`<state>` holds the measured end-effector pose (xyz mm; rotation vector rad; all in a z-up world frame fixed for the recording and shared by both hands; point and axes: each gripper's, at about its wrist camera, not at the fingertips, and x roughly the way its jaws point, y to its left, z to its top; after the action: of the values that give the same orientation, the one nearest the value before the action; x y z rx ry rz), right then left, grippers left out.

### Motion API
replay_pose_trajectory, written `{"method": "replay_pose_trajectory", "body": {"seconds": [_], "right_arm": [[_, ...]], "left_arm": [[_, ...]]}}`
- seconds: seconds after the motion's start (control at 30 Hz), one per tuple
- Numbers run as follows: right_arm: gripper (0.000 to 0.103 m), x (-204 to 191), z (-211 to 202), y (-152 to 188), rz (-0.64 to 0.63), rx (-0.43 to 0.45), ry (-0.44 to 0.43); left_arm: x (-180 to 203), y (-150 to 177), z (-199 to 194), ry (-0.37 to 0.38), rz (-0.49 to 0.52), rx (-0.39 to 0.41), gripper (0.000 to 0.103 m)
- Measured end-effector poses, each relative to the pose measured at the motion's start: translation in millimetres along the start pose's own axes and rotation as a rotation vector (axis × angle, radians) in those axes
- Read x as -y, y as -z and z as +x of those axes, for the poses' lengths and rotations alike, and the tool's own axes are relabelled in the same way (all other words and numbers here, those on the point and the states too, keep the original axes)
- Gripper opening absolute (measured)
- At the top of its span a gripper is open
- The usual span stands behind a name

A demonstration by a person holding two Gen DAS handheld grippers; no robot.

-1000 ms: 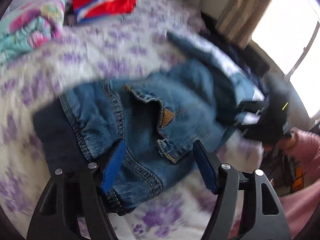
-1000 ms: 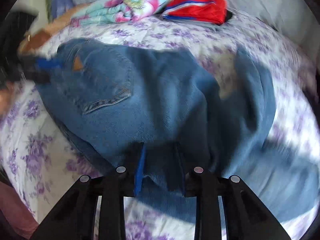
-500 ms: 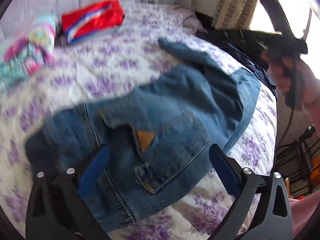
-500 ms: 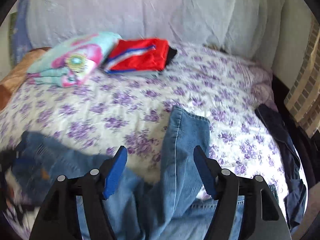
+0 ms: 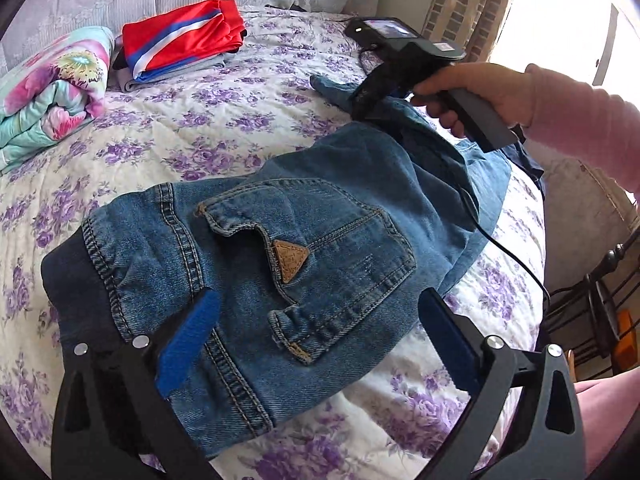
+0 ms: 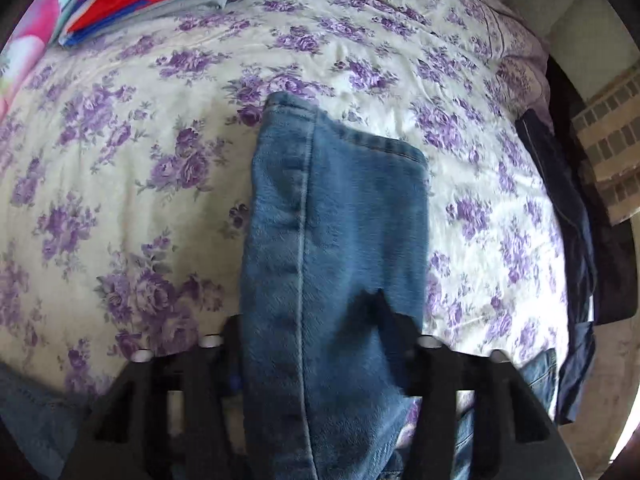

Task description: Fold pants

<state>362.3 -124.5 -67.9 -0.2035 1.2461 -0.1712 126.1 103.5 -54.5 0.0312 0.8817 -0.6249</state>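
Observation:
Blue jeans lie on the flowered bed, waist and back pocket towards me, legs running to the far right. My left gripper is open and hovers over the waist end, a finger on each side of the pocket. My right gripper is held in a hand at the far leg end. In the right wrist view one jeans leg runs up between the spread fingers of that gripper, cuff pointing away; the fingertips are hidden by the cloth.
A folded red garment and a rolled flowered blanket lie at the head of the bed. Dark clothes hang over the right bed edge. A cable trails from the right gripper. A dark chair stands at right.
My right gripper let go of the jeans, swung up and came down at the far leg end. My left gripper opened wider and drew back; the jeans now lie flatter.

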Motion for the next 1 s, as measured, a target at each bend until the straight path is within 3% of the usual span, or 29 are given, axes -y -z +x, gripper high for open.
{"method": "replay_pose_trajectory", "body": {"seconds": [0.03,0.13,0.23,0.33,0.4,0.43,0.53,0.57,0.6,0.67,0.7,0.73,0.77,0.8,0.83,0.9,1.0], "right_arm": [[0.015,6.1,-3.7,2.3,0.011,0.007,-0.016],[0.011,36.6,-27.1,15.3,0.069,0.055,-0.103],[0.010,82.6,-64.3,36.5,0.187,0.154,-0.274],[0.010,138.6,-103.5,74.0,0.328,0.295,-0.484],[0.010,180.2,-122.3,110.4,0.415,0.434,-0.628],[0.011,205.6,-125.7,136.4,0.474,0.524,-0.721],[0.017,259.1,-98.5,199.1,0.624,0.678,-0.919],[0.024,275.0,-71.0,223.1,0.696,0.672,-0.941],[0.044,284.0,-47.5,239.7,0.755,0.629,-0.912],[0.045,300.7,15.1,279.6,0.907,0.457,-0.814],[0.030,305.1,31.2,291.8,0.939,0.420,-0.825],[0.026,309.8,43.3,304.4,0.965,0.422,-0.884],[0.028,314.7,46.4,314.4,0.975,0.455,-0.952],[0.044,318.4,42.1,318.8,0.967,0.487,-0.968],[0.055,321.4,34.8,320.0,0.947,0.522,-0.955],[0.057,324.5,21.5,312.3,0.887,0.559,-0.906],[0.057,327.5,25.3,290.3,0.874,0.510,-0.888]], "left_arm": [[0.1,0.0,0.1,0.000,0.000,0.000,0.097],[2.0,1.1,1.5,-0.013,0.012,0.002,0.097],[5.9,2.3,4.4,-0.037,0.041,0.002,0.097],[9.8,3.2,7.2,-0.054,0.068,0.000,0.098],[11.7,3.7,7.5,-0.061,0.075,0.004,0.098],[11.8,3.7,7.0,-0.060,0.075,0.005,0.098],[9.5,3.2,5.7,-0.043,0.059,0.012,0.098],[8.6,3.1,5.5,-0.039,0.053,0.013,0.098],[8.4,3.3,5.8,-0.040,0.051,0.012,0.098],[11.3,4.5,7.1,-0.055,0.064,0.011,0.098],[13.1,5.0,7.6,-0.065,0.071,0.012,0.098],[15.2,5.7,8.4,-0.077,0.078,0.012,0.098],[17.5,6.8,9.5,-0.092,0.085,0.014,0.098],[18.5,7.3,9.9,-0.100,0.087,0.016,0.098],[19.4,7.5,10.3,-0.107,0.089,0.017,0.098],[19.8,7.5,10.5,-0.115,0.088,0.021,0.098],[20.0,7.1,11.6,-0.130,0.079,0.025,0.098]]}}
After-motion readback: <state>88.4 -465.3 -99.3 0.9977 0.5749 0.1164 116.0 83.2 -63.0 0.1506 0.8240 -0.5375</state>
